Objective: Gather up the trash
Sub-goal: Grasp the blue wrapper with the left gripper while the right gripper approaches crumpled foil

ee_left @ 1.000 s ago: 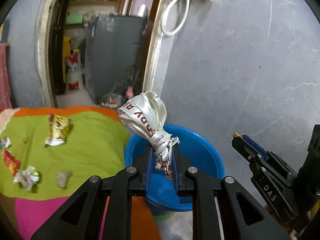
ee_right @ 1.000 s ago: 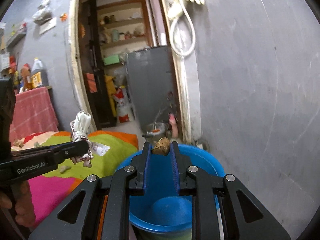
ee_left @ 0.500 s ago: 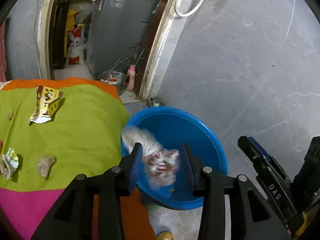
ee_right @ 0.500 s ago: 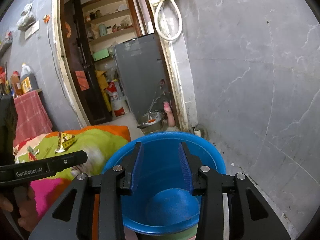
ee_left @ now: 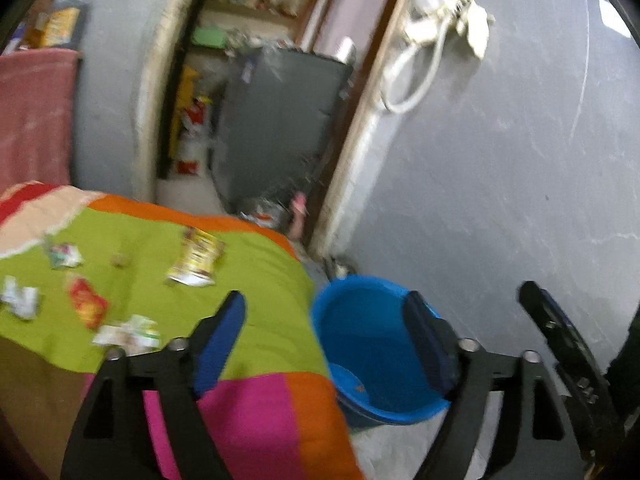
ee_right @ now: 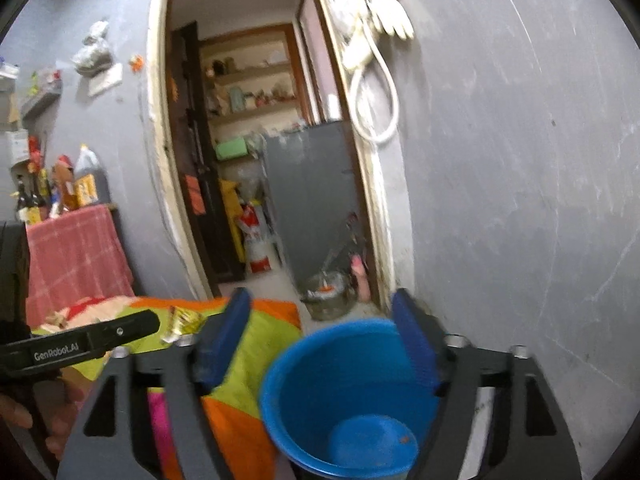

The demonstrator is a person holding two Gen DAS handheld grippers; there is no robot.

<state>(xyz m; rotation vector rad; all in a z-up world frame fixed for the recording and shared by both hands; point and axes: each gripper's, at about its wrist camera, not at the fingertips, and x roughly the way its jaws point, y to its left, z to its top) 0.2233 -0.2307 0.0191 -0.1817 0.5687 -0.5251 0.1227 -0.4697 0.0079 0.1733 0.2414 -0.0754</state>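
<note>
A blue bucket stands on the floor beside the bed; it also shows in the right wrist view. My left gripper is open and empty, above the bed edge and the bucket's left rim. My right gripper is open and empty, above the bucket's near rim. Several wrappers lie on the green cover: a yellow wrapper, a red wrapper, a white crumpled one and others further left. The yellow wrapper also shows in the right wrist view.
The bed has a green, orange and pink cover. A grey wall is right of the bucket. A doorway opens behind, with a grey cabinet. The left gripper's side shows left in the right wrist view.
My left gripper opened and dropped the knotted white wrapper into the bucket. My right gripper opened and let go of its brown scrap. Both grippers have opened wide and lifted, and the left has swung left.
</note>
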